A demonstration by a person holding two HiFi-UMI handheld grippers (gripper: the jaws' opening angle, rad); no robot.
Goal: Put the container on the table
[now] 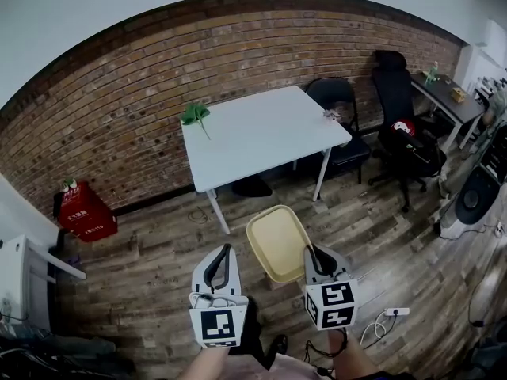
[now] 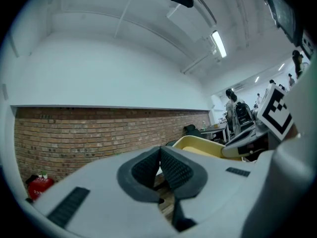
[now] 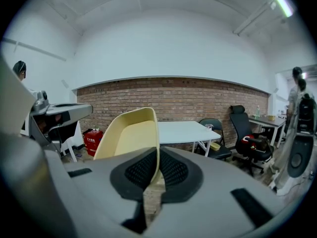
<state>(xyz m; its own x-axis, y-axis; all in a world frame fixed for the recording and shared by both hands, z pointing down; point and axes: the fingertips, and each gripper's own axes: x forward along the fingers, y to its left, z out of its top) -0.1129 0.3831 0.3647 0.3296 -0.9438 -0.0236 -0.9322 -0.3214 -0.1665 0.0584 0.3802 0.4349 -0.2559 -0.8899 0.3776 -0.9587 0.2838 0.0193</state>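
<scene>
A pale yellow container (image 1: 277,242) hangs above the wooden floor, short of the white table (image 1: 261,129). My right gripper (image 1: 311,252) is shut on the right edge of its rim. In the right gripper view the container's wall (image 3: 130,134) stands upright between the pads, with my right gripper (image 3: 157,166) closed on it and the table (image 3: 185,131) beyond. My left gripper (image 1: 226,249) is to the left of the container, shut and empty. In the left gripper view my left gripper (image 2: 160,163) has its pads pressed together, and the container (image 2: 197,145) shows to the right.
On the table's far left corner is a green plant (image 1: 195,115). Two black chairs (image 1: 342,105) (image 1: 402,133) stand to the table's right, with a fan (image 1: 475,200) further right. A red box (image 1: 85,214) sits by the brick wall. A power strip (image 1: 396,311) lies on the floor.
</scene>
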